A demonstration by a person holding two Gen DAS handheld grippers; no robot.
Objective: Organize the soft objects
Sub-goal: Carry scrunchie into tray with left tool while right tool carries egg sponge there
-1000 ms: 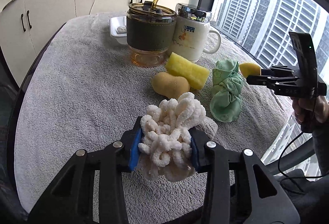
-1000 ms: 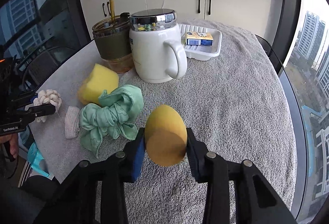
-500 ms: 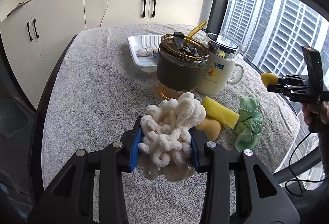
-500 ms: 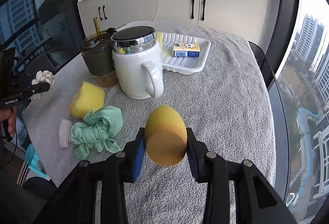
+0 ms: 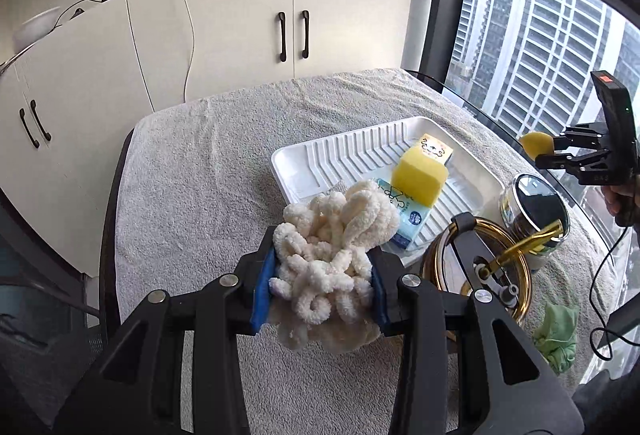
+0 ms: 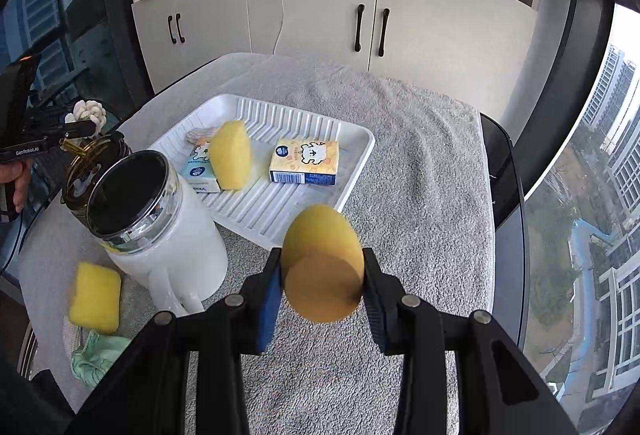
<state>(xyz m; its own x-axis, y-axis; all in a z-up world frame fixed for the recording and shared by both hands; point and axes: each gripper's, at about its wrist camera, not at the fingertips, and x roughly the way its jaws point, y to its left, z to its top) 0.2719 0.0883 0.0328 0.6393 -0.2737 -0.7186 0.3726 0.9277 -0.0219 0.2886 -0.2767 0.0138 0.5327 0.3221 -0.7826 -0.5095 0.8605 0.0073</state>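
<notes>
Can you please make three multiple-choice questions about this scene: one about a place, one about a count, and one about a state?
1. Where does the orange tissue pack lie?
A. Inside the white tray
B. On the towel beside the mug
C. On top of the cabinets

2. How many yellow block sponges appear in the right wrist view?
A. One
B. Two
C. Four

3. What is the state of the left gripper?
A. Open and empty
B. Shut on the fluffy white cloth
C. Shut on a mug handle

Answers:
1. A, since the pack rests on the tray's ribbed floor.
2. B, one sponge in the tray and one sponge on the towel near the white mug.
3. B, since both blue pads press into the cloth, lifted above the table.
</notes>
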